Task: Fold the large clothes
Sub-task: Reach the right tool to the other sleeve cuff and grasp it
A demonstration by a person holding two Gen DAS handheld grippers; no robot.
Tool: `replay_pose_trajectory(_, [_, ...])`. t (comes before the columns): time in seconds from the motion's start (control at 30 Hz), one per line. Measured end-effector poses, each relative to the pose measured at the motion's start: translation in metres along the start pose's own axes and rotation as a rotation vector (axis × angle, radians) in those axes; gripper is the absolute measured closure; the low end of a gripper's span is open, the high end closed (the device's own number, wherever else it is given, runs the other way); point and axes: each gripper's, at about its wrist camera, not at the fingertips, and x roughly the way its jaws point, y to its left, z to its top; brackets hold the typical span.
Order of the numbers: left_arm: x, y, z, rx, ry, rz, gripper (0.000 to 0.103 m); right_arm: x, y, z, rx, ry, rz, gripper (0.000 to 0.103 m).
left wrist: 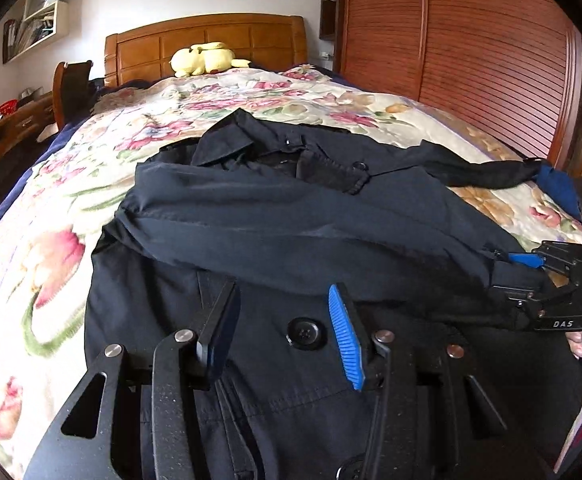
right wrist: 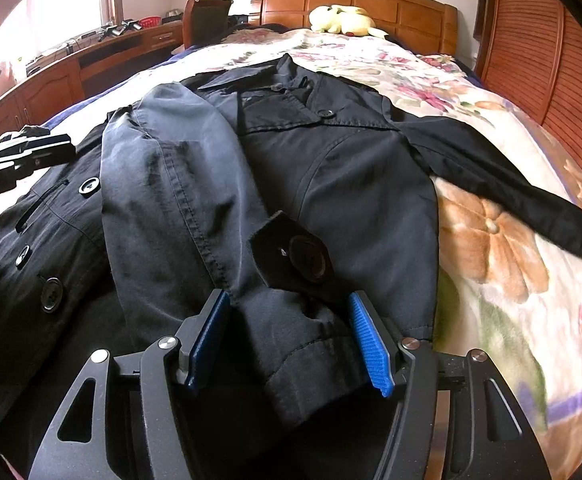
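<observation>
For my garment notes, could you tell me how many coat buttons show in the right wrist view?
5: one at the lapel, three down the coat's left front, one on the cuff tab. Folds may hide more.

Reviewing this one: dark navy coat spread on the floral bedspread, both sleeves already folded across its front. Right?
Not quite. Only one sleeve is folded across the dark navy coat; the other sleeve lies stretched out over the floral bedspread, as the right wrist view shows.

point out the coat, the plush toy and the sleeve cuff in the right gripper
coat point(left wrist: 291, 216), left wrist view, on the sleeve folded across its front
plush toy point(right wrist: 341, 20), right wrist view, on its yellow body by the headboard
sleeve cuff point(right wrist: 307, 344), right wrist view, on the cuff's hem between the right gripper point(right wrist: 291, 340) pads
</observation>
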Motion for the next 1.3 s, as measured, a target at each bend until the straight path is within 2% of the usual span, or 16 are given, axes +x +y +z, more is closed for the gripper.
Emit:
replay_pose_trajectory(0.37, [0.000,0.006,-0.009,-0.035,-0.029,-0.014,0.056,0.000,-0.002,0.001,0.004,0.009,0.002,0.038])
replay_pose_trajectory(0.5, [-0.003,0.007,-0.010,-0.041,-0.045,-0.024,0.056,-0.013,-0.015,0.003,0.055,0.009,0.021,0.038])
replay_pose_trajectory(0.67, [-0.007,0.008,-0.012,-0.041,-0.057,-0.029,0.056,-0.040,-0.048,0.007,0.078,-0.010,-0.033,0.038])
replay_pose_trajectory(0.9, [-0.009,0.004,-0.011,-0.013,-0.066,-0.022,0.056,-0.054,-0.120,0.037,0.149,-0.013,-0.119,0.037])
replay_pose_trajectory(1.07, [-0.007,0.003,-0.012,-0.008,-0.058,-0.024,0.056,-0.041,-0.171,0.057,0.197,0.017,-0.227,0.036])
replay_pose_trajectory(1.3, [-0.006,0.003,-0.011,-0.008,-0.056,-0.024,0.056,-0.007,-0.231,0.070,0.357,0.070,-0.333,0.036])
